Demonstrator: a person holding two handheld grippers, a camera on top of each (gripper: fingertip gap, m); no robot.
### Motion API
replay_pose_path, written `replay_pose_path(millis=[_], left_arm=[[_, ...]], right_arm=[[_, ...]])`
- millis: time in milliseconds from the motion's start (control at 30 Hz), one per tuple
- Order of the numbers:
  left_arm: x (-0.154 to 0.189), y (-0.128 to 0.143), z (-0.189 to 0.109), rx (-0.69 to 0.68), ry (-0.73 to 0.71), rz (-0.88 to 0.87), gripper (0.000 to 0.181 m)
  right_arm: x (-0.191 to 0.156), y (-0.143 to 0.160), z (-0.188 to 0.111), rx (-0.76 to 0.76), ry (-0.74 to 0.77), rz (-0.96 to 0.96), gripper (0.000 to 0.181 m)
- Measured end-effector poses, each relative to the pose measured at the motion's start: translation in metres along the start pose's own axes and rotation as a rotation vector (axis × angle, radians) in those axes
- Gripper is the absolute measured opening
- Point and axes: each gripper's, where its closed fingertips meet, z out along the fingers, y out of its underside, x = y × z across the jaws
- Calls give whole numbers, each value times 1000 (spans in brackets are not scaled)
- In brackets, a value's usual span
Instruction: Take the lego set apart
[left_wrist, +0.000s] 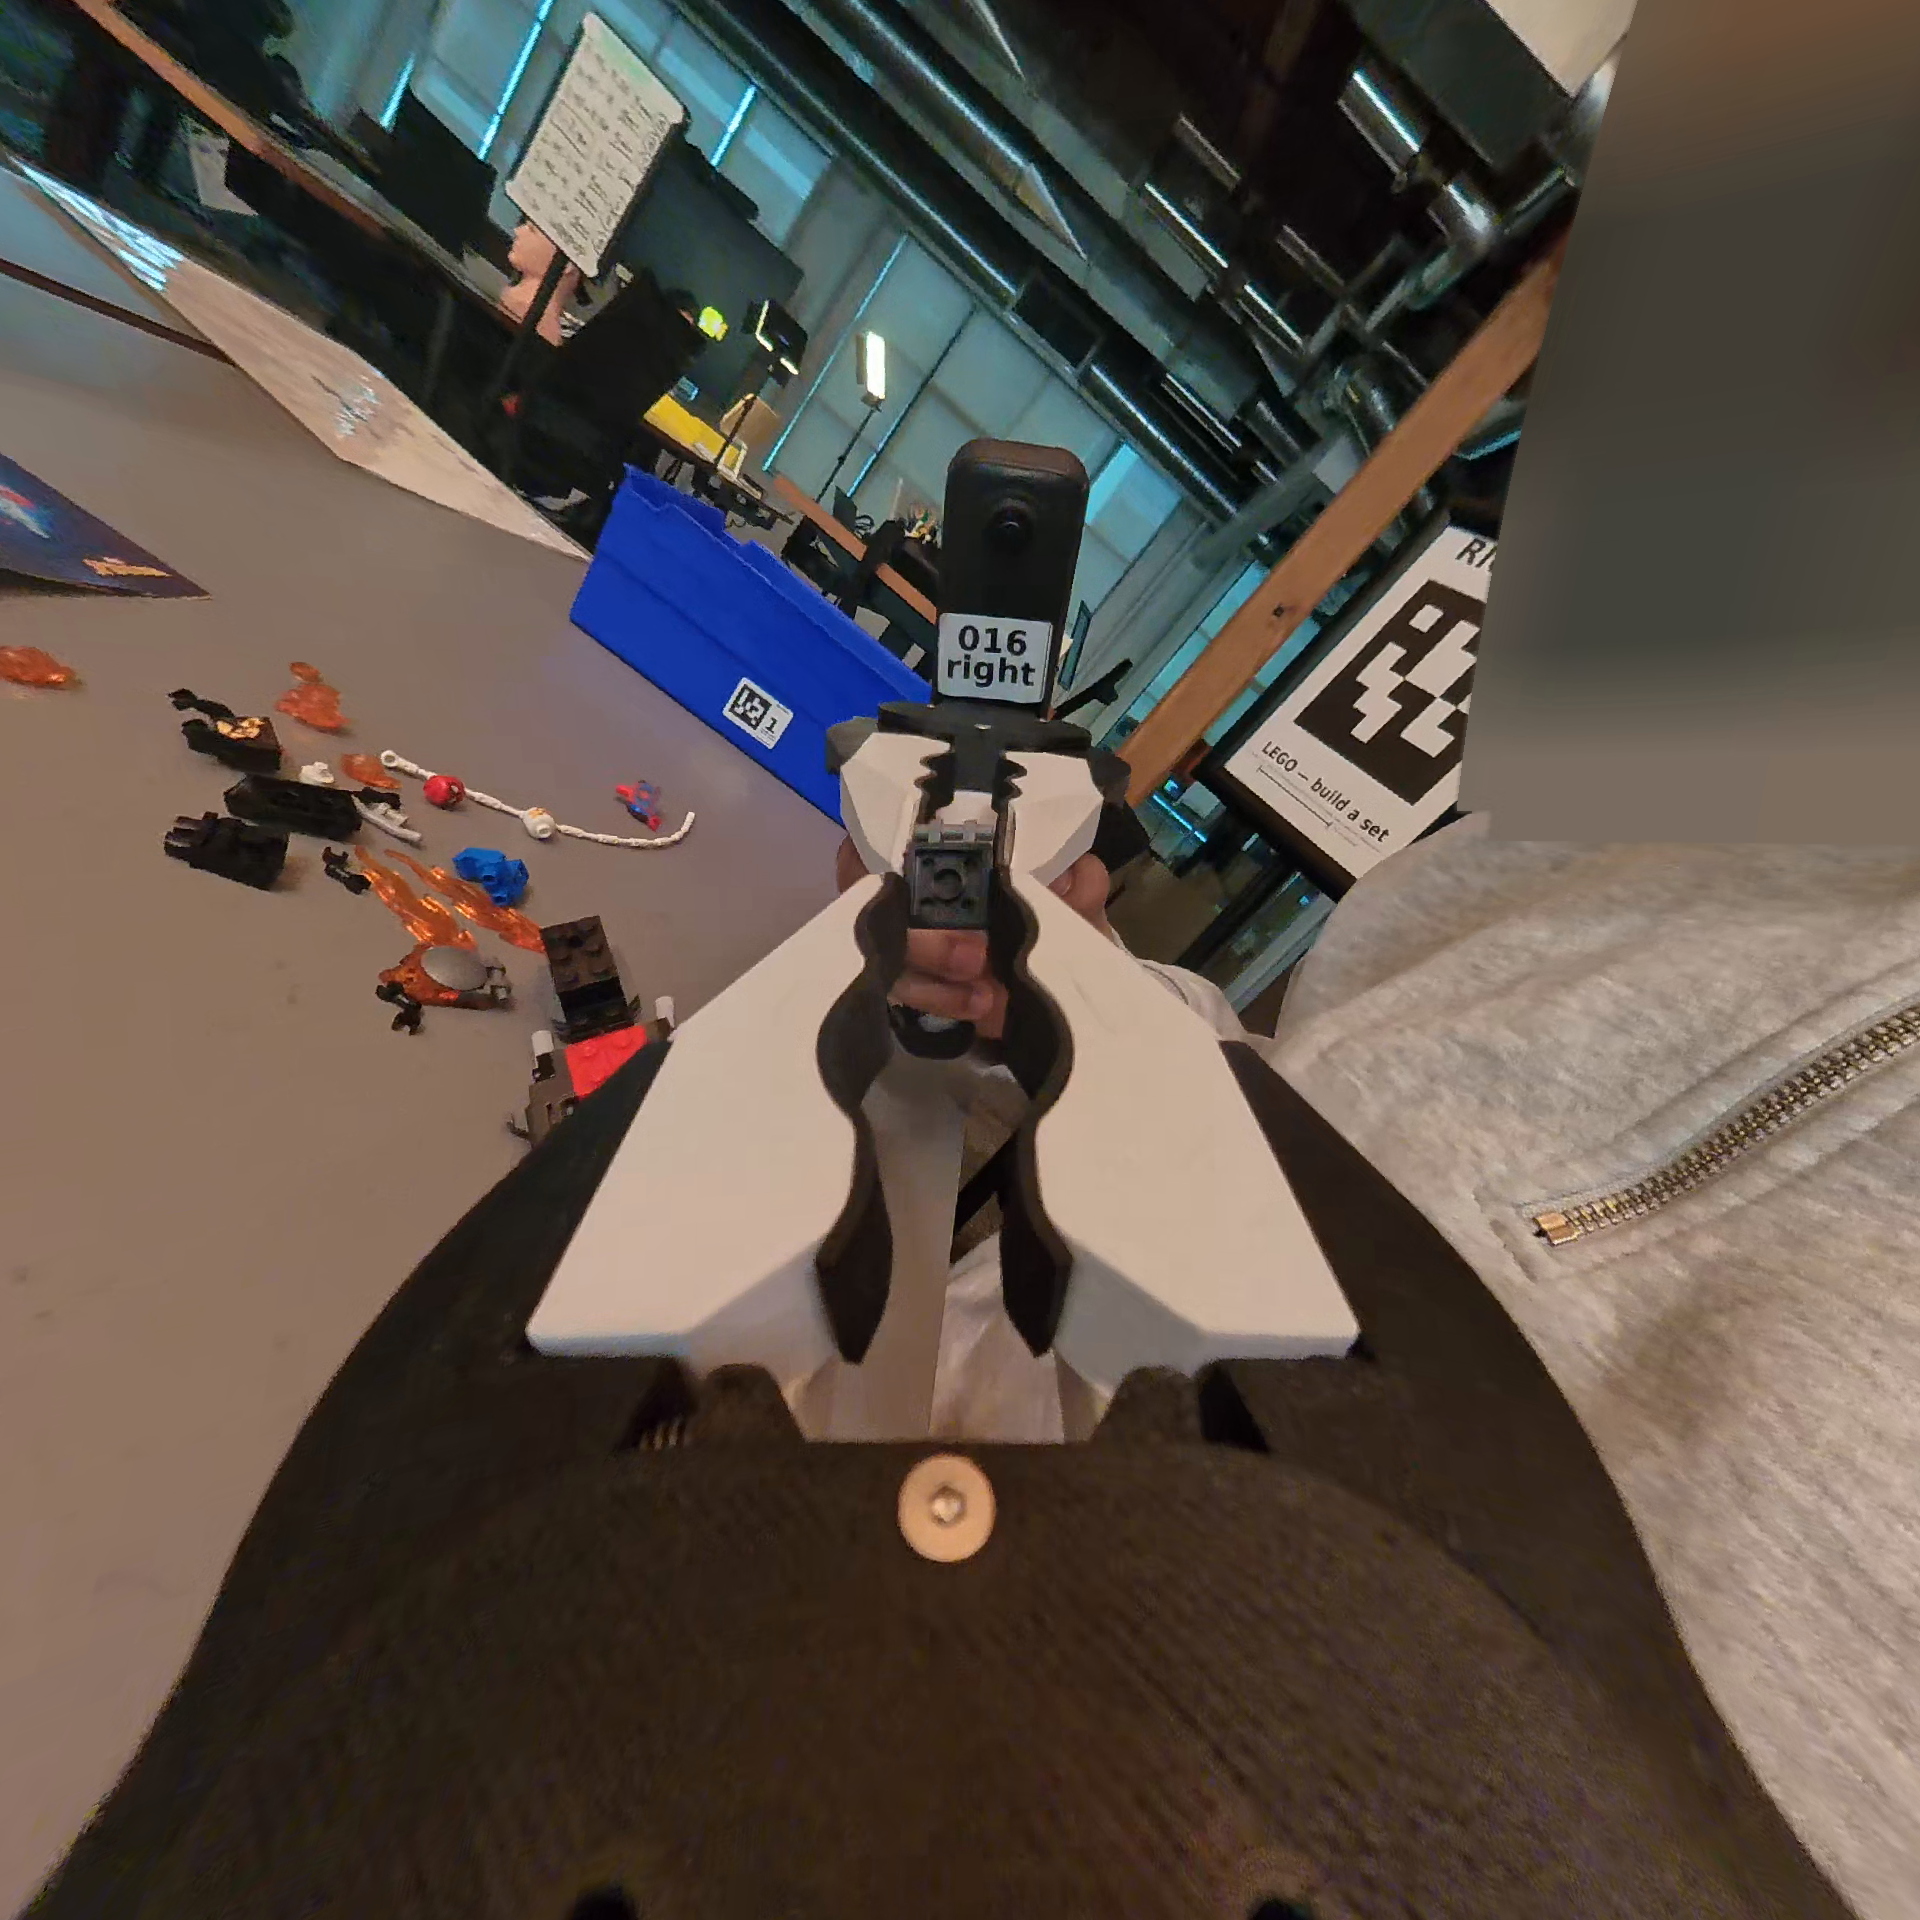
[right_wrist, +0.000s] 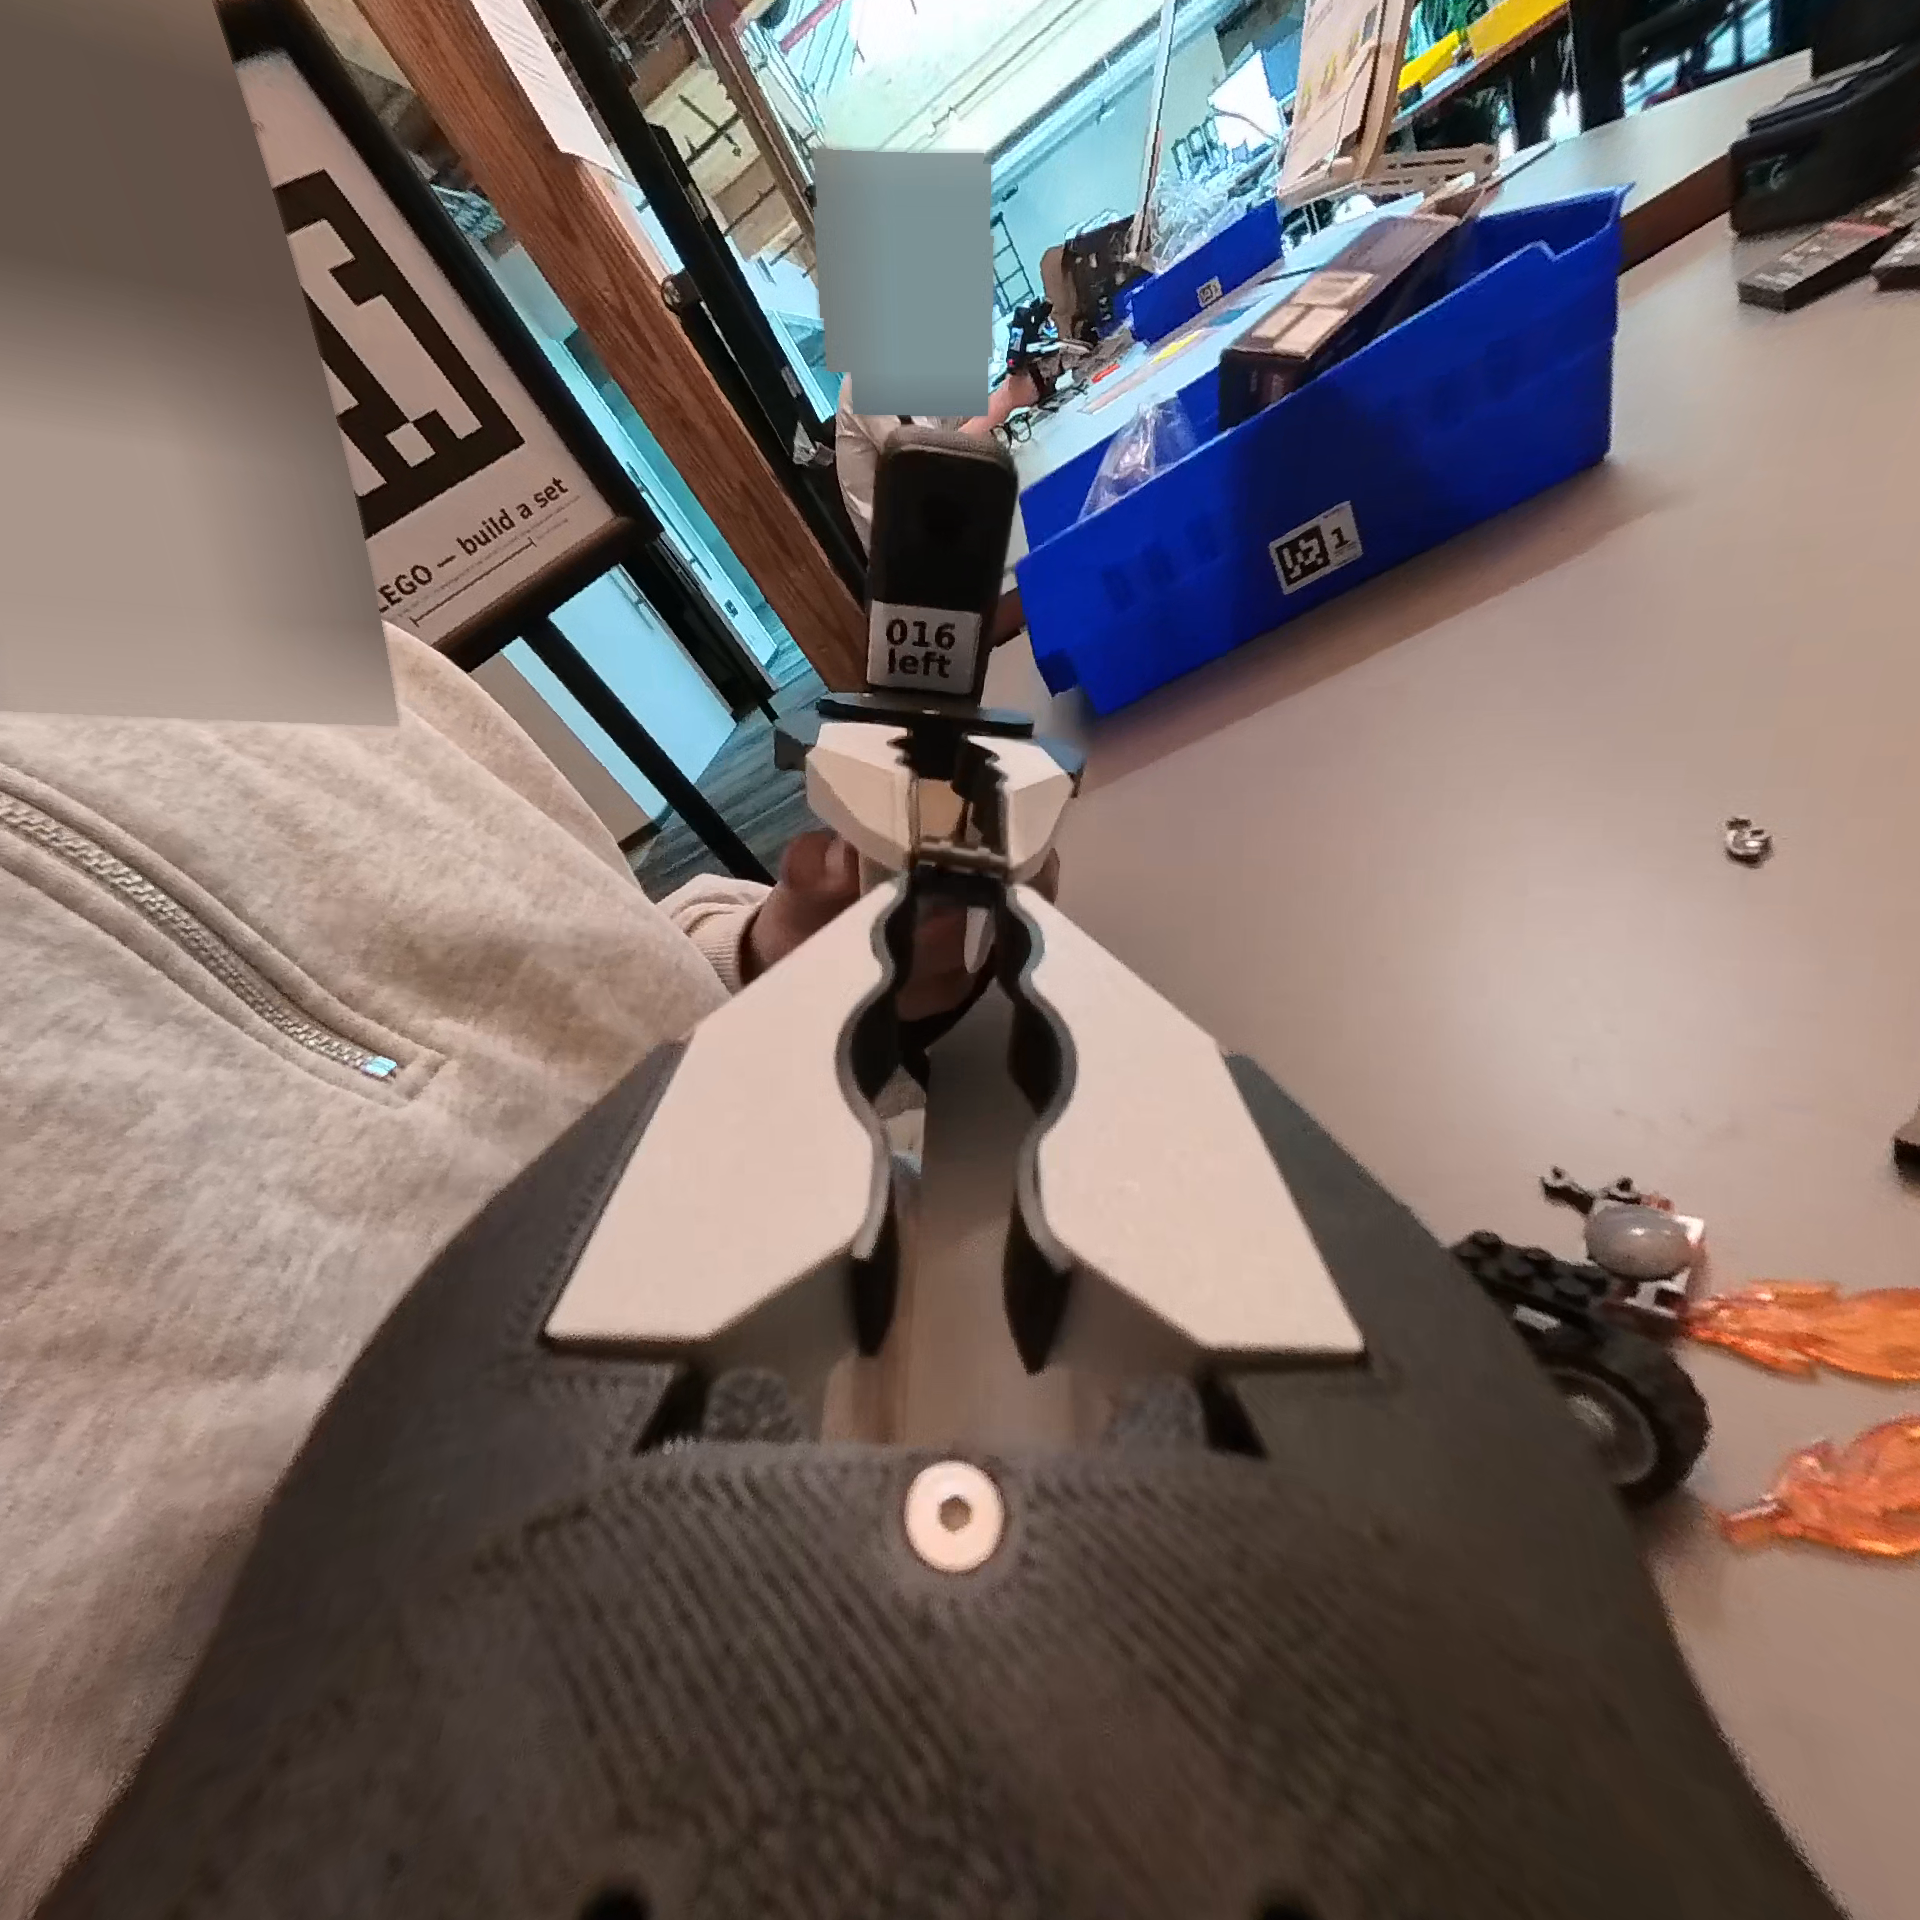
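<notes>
My left gripper and right gripper point at each other in the air above the table edge, tips almost touching. The left one is shut on a small dark grey lego brick. The right gripper is shut on a light grey plate that sits against that brick; the plate also shows in the right wrist view. Loose parts lie on the grey table: black pieces, orange flames, a blue piece, a black and red block, a wheeled part.
A blue bin stands at the back of the table, and it holds boxes in the right wrist view. A booklet lies far left. A framed sign stands behind. The person's grey zip jacket is close beside both grippers. The grippers are tip to tip, or close to it. It is some 15 cm from my right tips to the blue piece.
</notes>
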Motion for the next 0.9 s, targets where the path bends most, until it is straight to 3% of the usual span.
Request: replay_pose_path(millis=[33,100,167,300,433,900], left_arm=[[0,-3,-4,28,6,-5,4],[-25,-45,-50,260,-93,-38,0],[-36,-50,-75,256,-145,-39,0],[-34,-29,-52,103,-177,24,0],[-32,-33,-41,119,-144,32,0],[-34,-26,-35,94,-112,-6,0]], right_arm=[[1,3,-2,-12,2,-6,0],[4,-8,-23,78,11,12,0],[11,-13,-46,115,54,19,0],[22,2,-39,20,140,-15,0],[27,6,-34,14,157,-11,0],[26,-10,-72,103,212,-64,0]])
